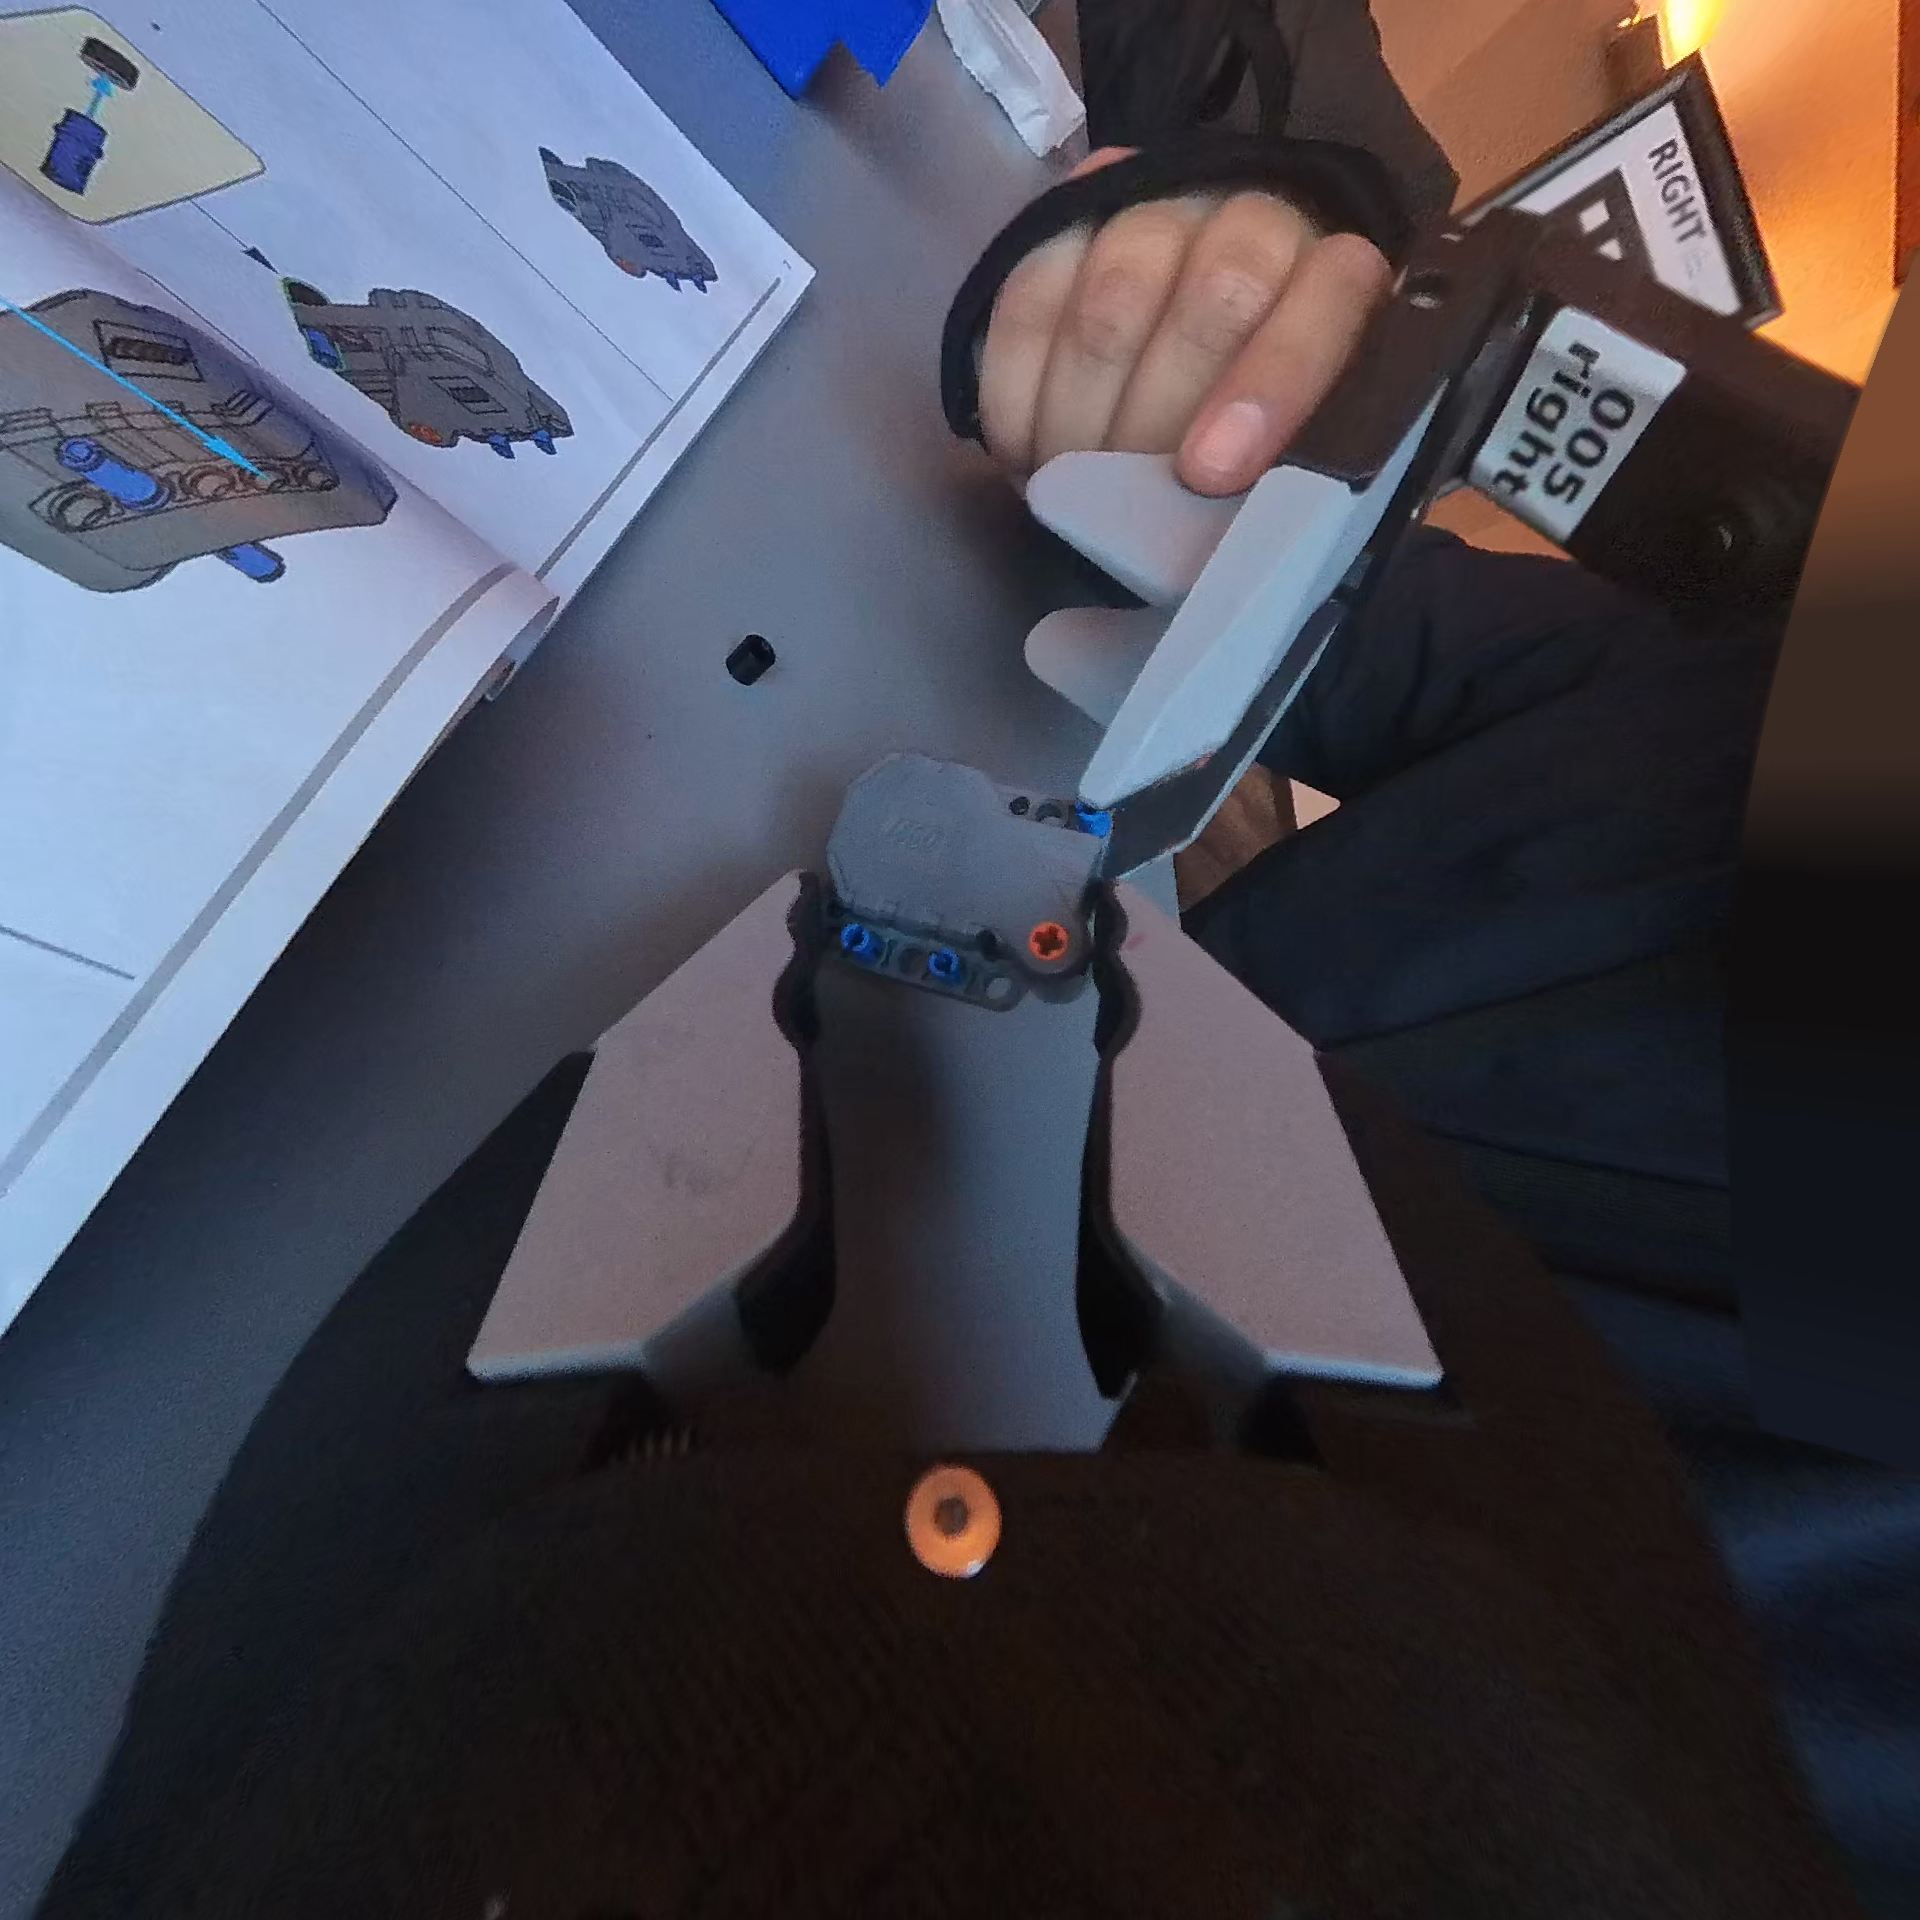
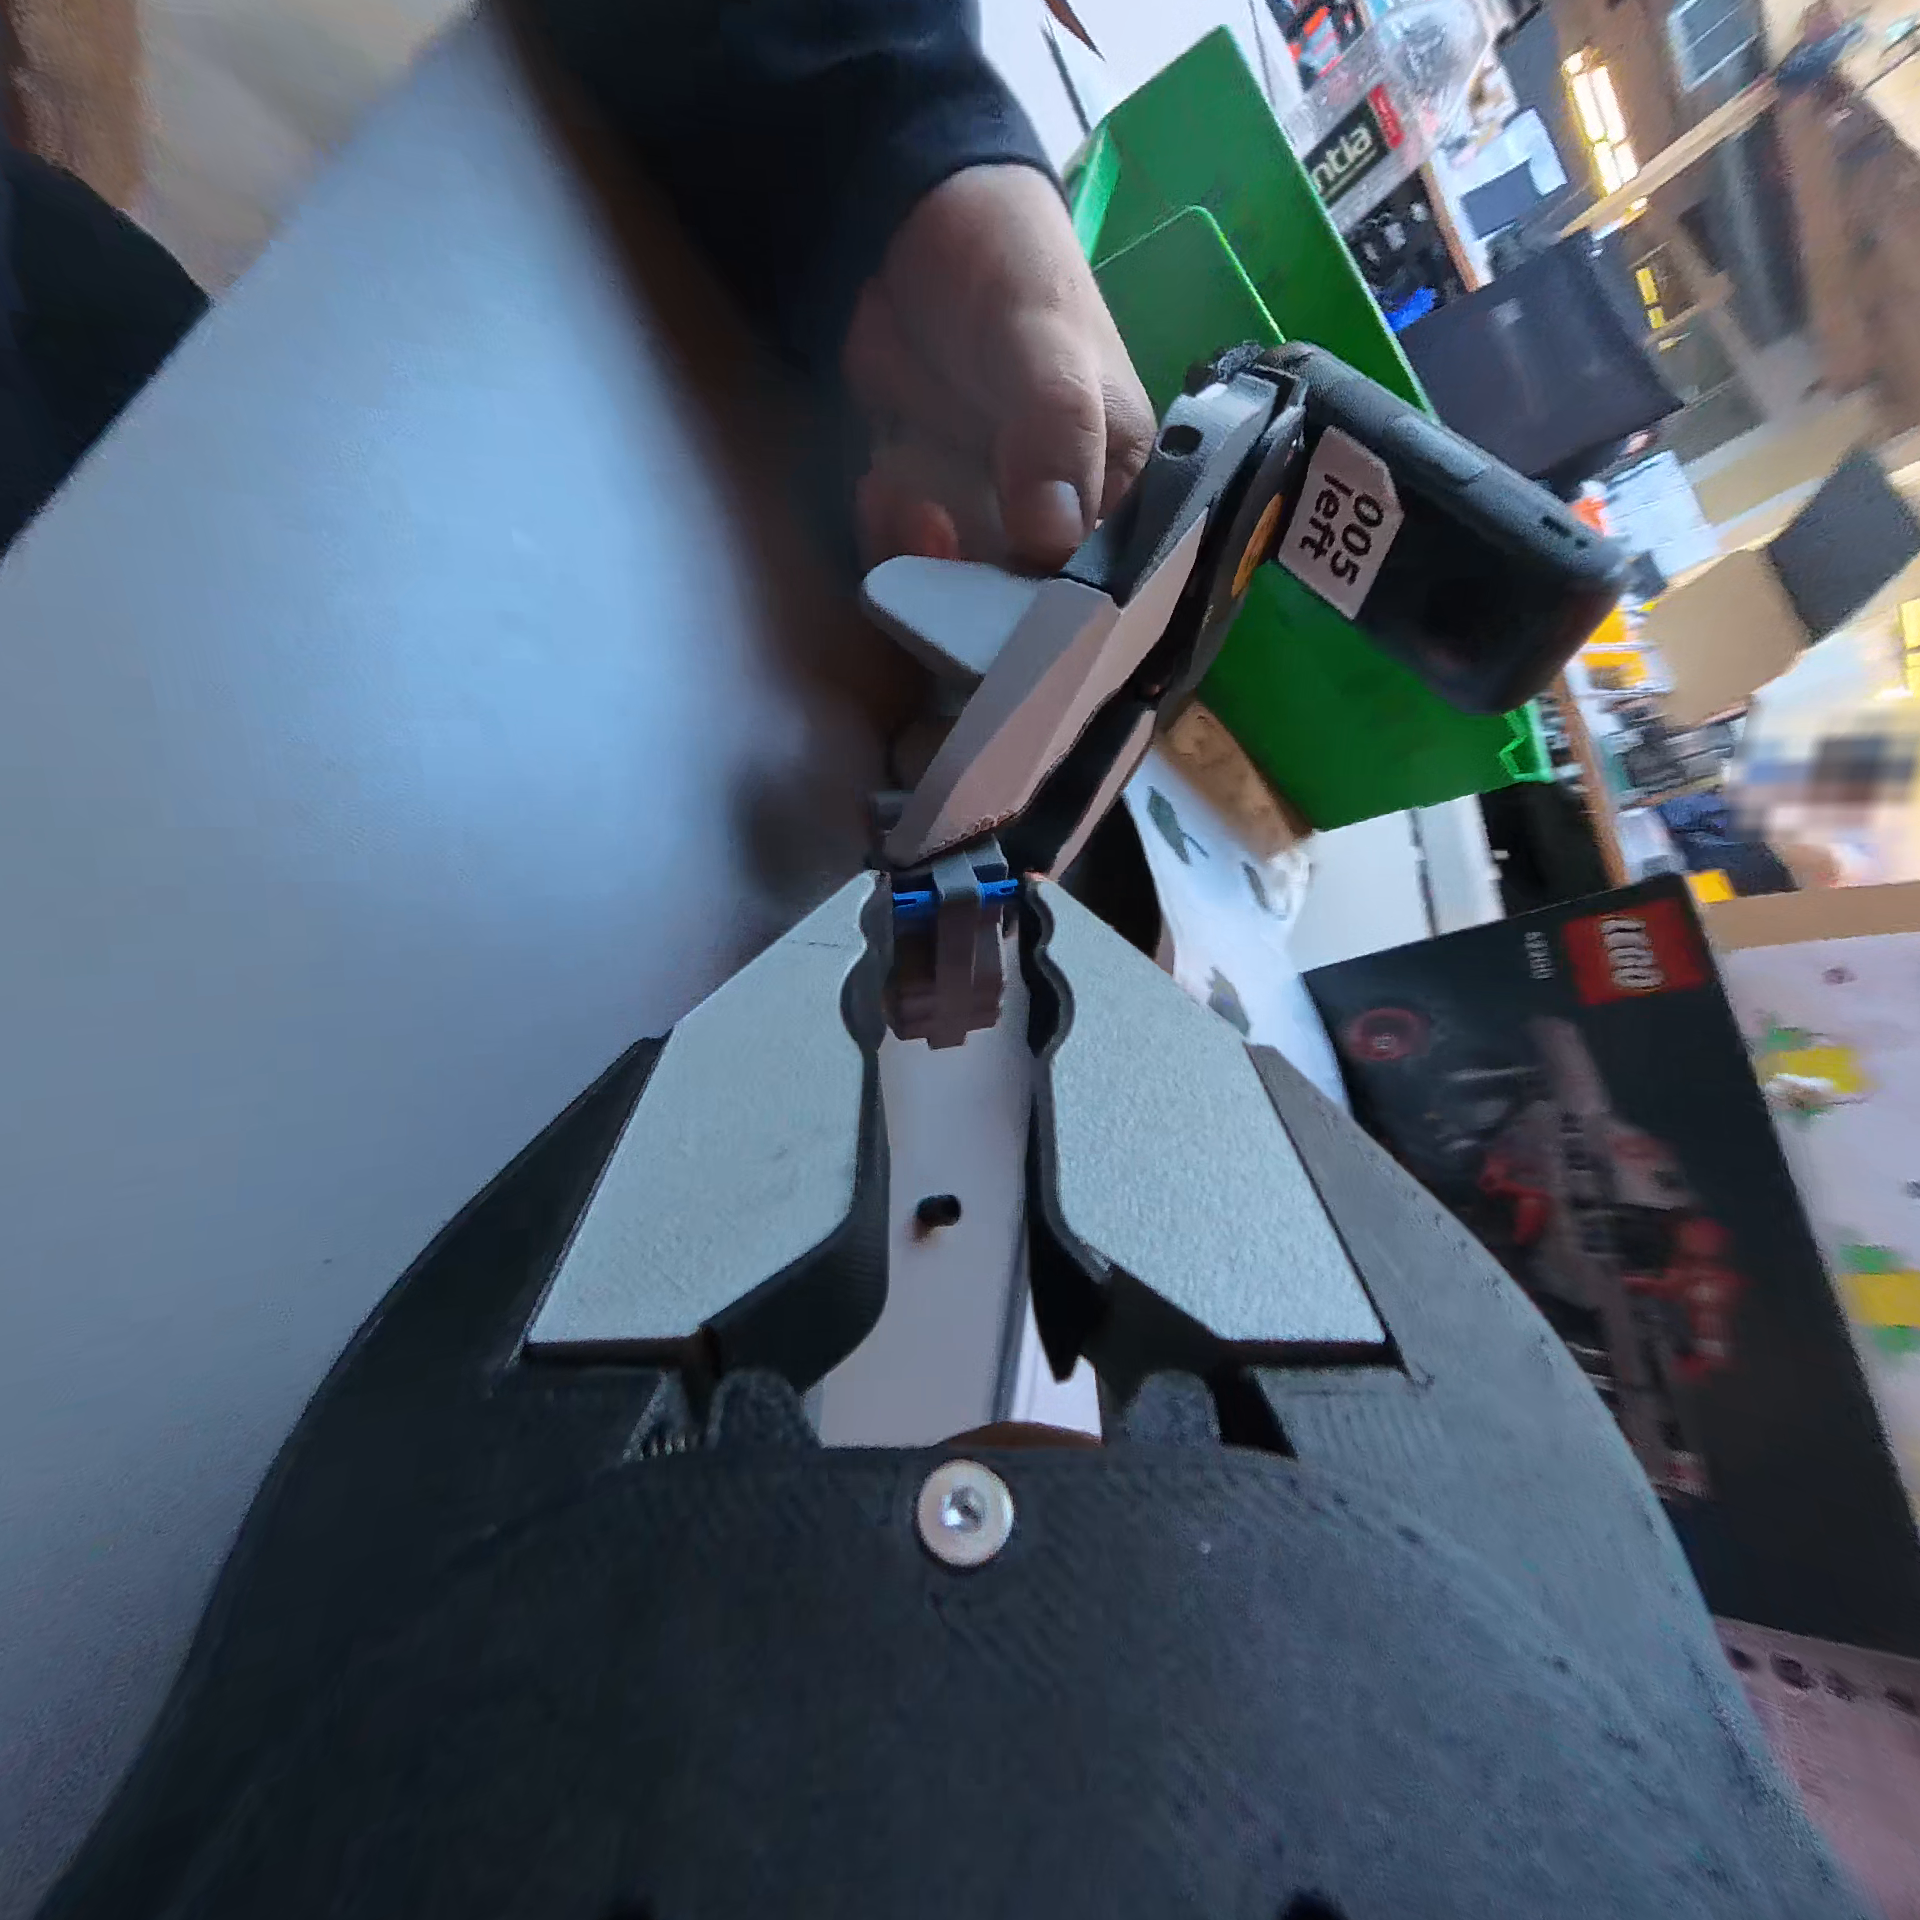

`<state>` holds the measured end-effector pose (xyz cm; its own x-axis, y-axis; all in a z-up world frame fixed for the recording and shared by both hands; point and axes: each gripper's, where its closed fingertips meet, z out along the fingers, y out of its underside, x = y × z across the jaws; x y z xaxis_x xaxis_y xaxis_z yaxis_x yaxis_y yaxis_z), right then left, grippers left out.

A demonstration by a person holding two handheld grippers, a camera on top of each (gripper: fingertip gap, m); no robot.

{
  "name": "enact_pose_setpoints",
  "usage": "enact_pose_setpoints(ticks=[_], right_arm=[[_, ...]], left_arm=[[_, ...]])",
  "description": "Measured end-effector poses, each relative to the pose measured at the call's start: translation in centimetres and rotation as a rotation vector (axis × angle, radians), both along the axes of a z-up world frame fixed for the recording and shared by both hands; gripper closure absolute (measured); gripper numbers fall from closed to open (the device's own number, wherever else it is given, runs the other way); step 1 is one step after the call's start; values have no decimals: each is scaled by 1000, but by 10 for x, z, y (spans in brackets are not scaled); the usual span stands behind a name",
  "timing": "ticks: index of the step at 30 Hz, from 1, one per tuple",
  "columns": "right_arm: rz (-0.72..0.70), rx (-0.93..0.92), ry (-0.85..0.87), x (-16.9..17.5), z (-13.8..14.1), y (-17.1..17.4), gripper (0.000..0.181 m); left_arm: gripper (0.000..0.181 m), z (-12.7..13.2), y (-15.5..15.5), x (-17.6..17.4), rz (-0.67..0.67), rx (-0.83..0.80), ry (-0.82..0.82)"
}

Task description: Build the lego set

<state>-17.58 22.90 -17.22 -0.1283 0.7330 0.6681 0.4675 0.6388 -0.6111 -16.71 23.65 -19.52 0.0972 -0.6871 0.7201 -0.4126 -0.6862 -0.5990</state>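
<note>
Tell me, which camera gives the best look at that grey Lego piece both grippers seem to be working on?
The left wrist view. It shows the grey Lego piece broadside, clamped in the left gripper, with its blue pins and orange cross hole. The right wrist view catches it only edge-on, a narrow sliver between the right gripper's fingertips.

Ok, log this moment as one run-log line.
left gripper: shut on grey lego assembly | right gripper: closed on its blue pin | small black piece: loose on table | instruction booklet: open

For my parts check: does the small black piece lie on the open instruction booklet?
No, the small black piece lies on the bare grey table, beside the booklet.
</note>
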Motion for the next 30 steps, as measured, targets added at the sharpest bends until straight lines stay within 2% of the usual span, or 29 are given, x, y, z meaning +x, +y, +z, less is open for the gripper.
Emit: enact_pose_setpoints(ticks=[30], right_arm=[[-25, 41, 11, -1, 2, 2, 161]], left_arm=[[132, 1, 2, -1, 12, -23, -11]])
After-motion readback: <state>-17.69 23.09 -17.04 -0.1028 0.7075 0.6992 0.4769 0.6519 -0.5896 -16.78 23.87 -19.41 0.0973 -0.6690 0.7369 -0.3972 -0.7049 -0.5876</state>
